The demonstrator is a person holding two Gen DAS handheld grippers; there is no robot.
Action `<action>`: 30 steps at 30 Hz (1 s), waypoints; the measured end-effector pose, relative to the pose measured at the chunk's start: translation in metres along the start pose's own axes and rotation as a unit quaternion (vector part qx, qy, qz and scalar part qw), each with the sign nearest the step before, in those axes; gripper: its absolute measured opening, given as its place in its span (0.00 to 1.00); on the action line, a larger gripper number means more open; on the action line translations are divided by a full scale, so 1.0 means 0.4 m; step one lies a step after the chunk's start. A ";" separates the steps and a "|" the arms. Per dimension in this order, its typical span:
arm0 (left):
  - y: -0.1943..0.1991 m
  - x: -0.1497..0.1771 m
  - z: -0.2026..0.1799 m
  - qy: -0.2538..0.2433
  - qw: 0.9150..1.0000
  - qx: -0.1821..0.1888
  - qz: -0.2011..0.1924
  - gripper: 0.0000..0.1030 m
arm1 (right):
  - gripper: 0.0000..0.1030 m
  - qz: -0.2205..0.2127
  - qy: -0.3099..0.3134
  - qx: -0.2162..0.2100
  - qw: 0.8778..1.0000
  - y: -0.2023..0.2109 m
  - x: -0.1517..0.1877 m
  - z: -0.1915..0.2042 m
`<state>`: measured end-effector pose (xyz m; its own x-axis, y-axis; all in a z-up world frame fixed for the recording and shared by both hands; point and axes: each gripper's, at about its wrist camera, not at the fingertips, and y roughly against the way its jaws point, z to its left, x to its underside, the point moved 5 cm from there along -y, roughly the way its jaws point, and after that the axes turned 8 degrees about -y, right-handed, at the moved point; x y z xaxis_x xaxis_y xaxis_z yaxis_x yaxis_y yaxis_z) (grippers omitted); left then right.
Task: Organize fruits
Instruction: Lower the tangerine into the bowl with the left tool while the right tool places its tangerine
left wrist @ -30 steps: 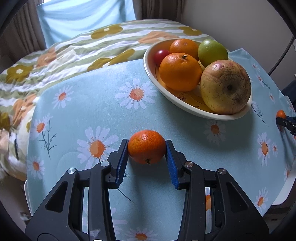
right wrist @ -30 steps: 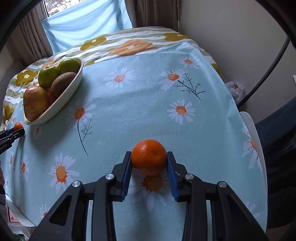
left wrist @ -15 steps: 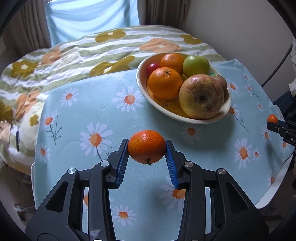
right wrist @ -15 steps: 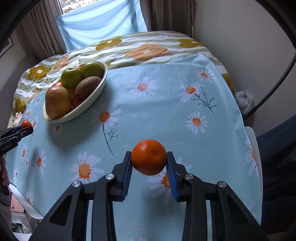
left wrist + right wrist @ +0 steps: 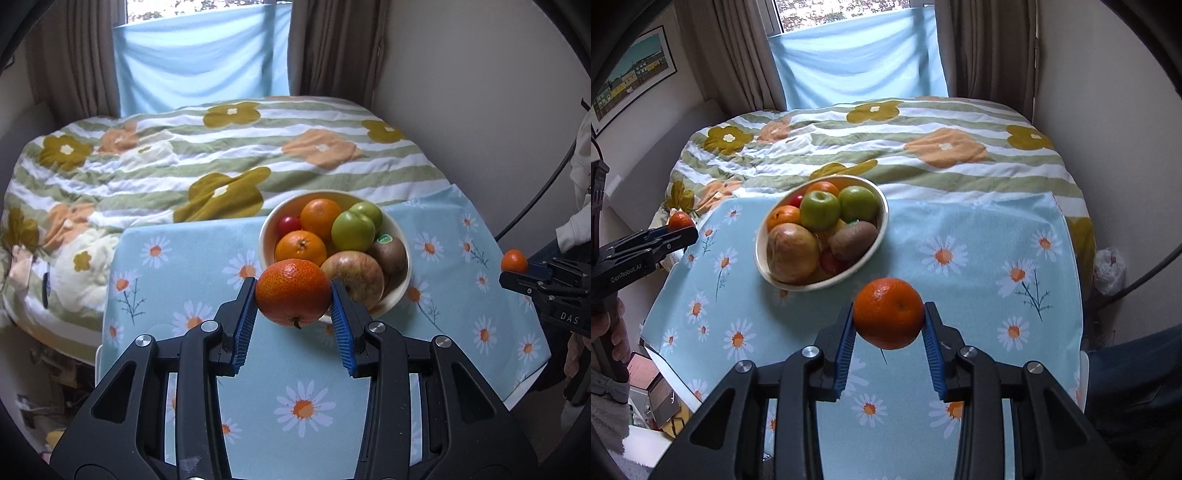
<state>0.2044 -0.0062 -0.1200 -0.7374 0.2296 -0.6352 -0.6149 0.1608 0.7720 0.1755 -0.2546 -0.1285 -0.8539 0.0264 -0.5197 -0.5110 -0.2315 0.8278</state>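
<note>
Looking through the left wrist view first: left gripper (image 5: 293, 315) is clamped on a reddish-orange mandarin (image 5: 293, 297), blue ribbed pads on both flanks, fruit clear of the daisy-print light-blue tablecloth (image 5: 303, 369) and sitting just in front of the cream oval ceramic bowl (image 5: 400, 284). Bowl already holds oranges, two green apples, a russet apple (image 5: 354, 277), a kiwi and a small red fruit, so free space is tight; my read is the best drop spot is the near-left side beside the front orange (image 5: 301, 248). Right wrist view: right gripper (image 5: 888, 332) is clamped on a round bright-orange mandarin (image 5: 888, 314), also off the cloth, to the right of and nearer than the bowl. Advice: one hand at a time, come in over the rim, lower until the fruit rests on its neighbours, then release; dropping from height risks a roll-off. Keep the grippers apart over the bowl.
</note>
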 end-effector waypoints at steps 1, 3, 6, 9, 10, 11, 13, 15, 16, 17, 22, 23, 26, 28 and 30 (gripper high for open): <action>-0.002 -0.013 0.000 -0.001 1.000 0.000 -0.002 0.42 | 0.32 -0.002 0.003 -0.003 1.000 0.000 -0.015 0.006; -0.006 -0.043 0.003 -0.002 1.000 0.003 -0.007 0.42 | 0.32 -0.007 0.006 -0.008 1.000 0.000 -0.045 0.017; -0.024 -0.084 0.011 -0.008 1.000 0.009 -0.013 0.42 | 0.32 -0.011 0.010 -0.013 1.000 -0.010 -0.087 0.035; -0.062 -0.120 0.026 -0.013 1.000 0.017 -0.010 0.42 | 0.32 -0.012 0.009 -0.017 1.000 -0.035 -0.130 0.052; -0.077 -0.130 0.032 -0.015 1.000 0.019 -0.008 0.42 | 0.32 -0.012 0.007 -0.018 1.000 -0.045 -0.144 0.058; -0.093 -0.140 0.037 -0.017 1.000 0.021 -0.005 0.42 | 0.32 -0.012 0.005 -0.018 1.000 -0.053 -0.155 0.062; -0.126 -0.154 0.048 -0.021 0.999 0.025 0.001 0.42 | 0.32 -0.012 0.002 -0.020 1.000 -0.076 -0.178 0.070; -0.162 -0.165 0.057 -0.027 0.999 0.032 0.007 0.42 | 0.32 -0.011 0.000 -0.019 1.000 -0.101 -0.199 0.080; -0.179 -0.169 0.060 -0.031 0.999 0.036 0.010 0.42 | 0.32 -0.010 -0.001 -0.019 1.000 -0.115 -0.208 0.084; -0.198 -0.172 0.063 -0.035 0.999 0.039 0.015 0.42 | 0.32 -0.008 -0.003 -0.020 1.000 -0.129 -0.217 0.091; -0.292 -0.176 0.066 -0.049 0.997 0.054 0.037 0.42 | 0.32 -0.002 -0.012 -0.019 1.000 -0.189 -0.246 0.104; -0.310 -0.174 0.065 -0.052 0.996 0.056 0.042 0.42 | 0.32 0.000 -0.013 -0.019 1.000 -0.200 -0.250 0.105; -0.357 -0.169 0.064 -0.061 0.995 0.062 0.056 0.42 | 0.32 0.006 -0.017 -0.017 1.000 -0.230 -0.258 0.109; -0.381 -0.163 0.068 -0.060 0.994 0.068 0.063 0.42 | 0.32 0.010 -0.019 -0.016 1.000 -0.245 -0.261 0.107; -0.398 -0.157 0.072 -0.060 0.993 0.071 0.071 0.42 | 0.32 0.012 -0.022 -0.014 1.000 -0.257 -0.262 0.105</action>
<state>0.3567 -0.0188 -0.2024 -0.7701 0.3701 -0.5196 -0.4555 0.2513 0.8540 0.3134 -0.1927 -0.1503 -0.8700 0.0624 -0.4890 -0.4872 -0.2603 0.8336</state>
